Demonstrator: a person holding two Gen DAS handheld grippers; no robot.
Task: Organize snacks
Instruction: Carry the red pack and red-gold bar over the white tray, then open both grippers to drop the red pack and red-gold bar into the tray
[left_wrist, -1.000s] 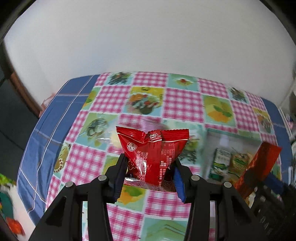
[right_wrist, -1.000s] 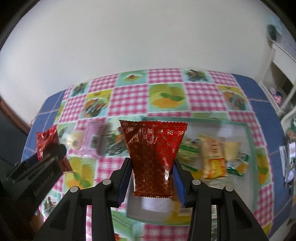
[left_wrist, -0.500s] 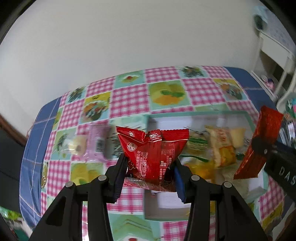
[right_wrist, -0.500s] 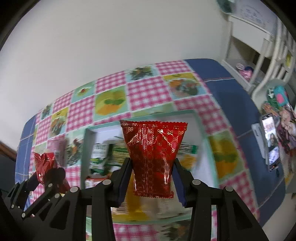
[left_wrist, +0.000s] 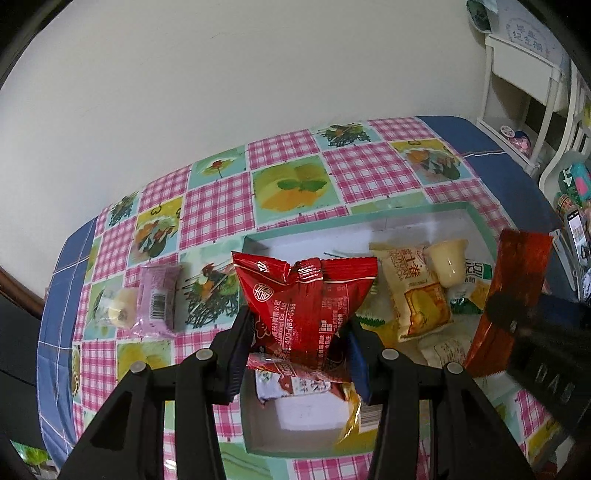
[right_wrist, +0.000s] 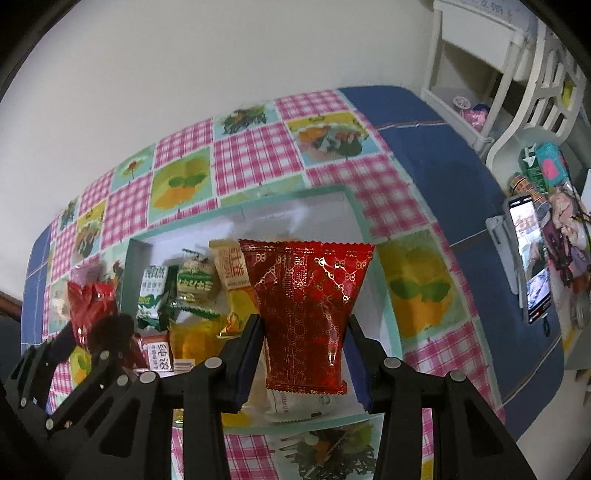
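My left gripper (left_wrist: 301, 354) is shut on a crumpled red snack packet (left_wrist: 306, 299), held over the near left part of a green-rimmed white box (left_wrist: 317, 221). My right gripper (right_wrist: 304, 358) is shut on a flat red packet with a gold pattern (right_wrist: 310, 302), above the right half of the same box (right_wrist: 258, 195). Several snacks lie in the box, among them a yellow packet (left_wrist: 413, 291) and a pale jelly cup (left_wrist: 448, 260). In the left wrist view the flat red packet (left_wrist: 513, 291) shows at the right. The crumpled packet (right_wrist: 90, 306) shows at the left in the right wrist view.
A purple wrapped snack (left_wrist: 159, 299) and a small clear-wrapped sweet (left_wrist: 118, 314) lie on the checked tablecloth (left_wrist: 221, 206) left of the box. A phone on a stand (right_wrist: 528, 258) and a white shelf (right_wrist: 476, 48) are at the table's right side. A wall runs behind.
Both grippers have moved rightward and slightly down with their packets, from over the cloth to over the box. The box now lies under both; the views have rolled.
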